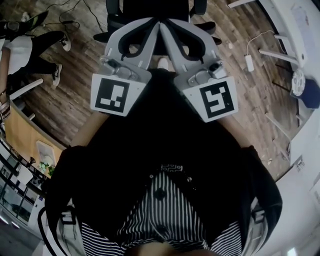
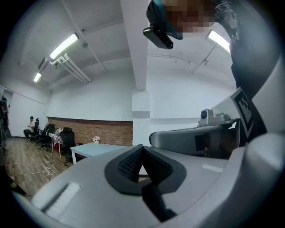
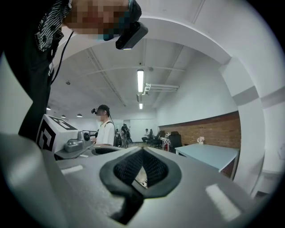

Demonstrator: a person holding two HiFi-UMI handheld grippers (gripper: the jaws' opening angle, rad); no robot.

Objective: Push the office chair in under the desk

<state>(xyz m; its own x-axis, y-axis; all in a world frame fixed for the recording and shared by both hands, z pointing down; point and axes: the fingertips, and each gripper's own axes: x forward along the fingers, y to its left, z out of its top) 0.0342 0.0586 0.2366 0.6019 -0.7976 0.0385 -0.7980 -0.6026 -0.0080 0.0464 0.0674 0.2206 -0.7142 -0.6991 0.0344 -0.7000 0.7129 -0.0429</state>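
Chair [image 1: 150, 7] stands on the floor [image 1: 75, 90] dead ahead of us, just beyond both gripper tips. Left gripper [image 1: 149, 29] and right gripper [image 1: 171, 30] are both clenched with nothing between the jaws. Their tips almost meet and aim at the chair, each about equally near. We cannot tell if they touch it, nor place the desk. We judge the push goes straight forward.

Black office chair [image 1: 150, 7], black-and-white striped shirt [image 1: 160, 220]
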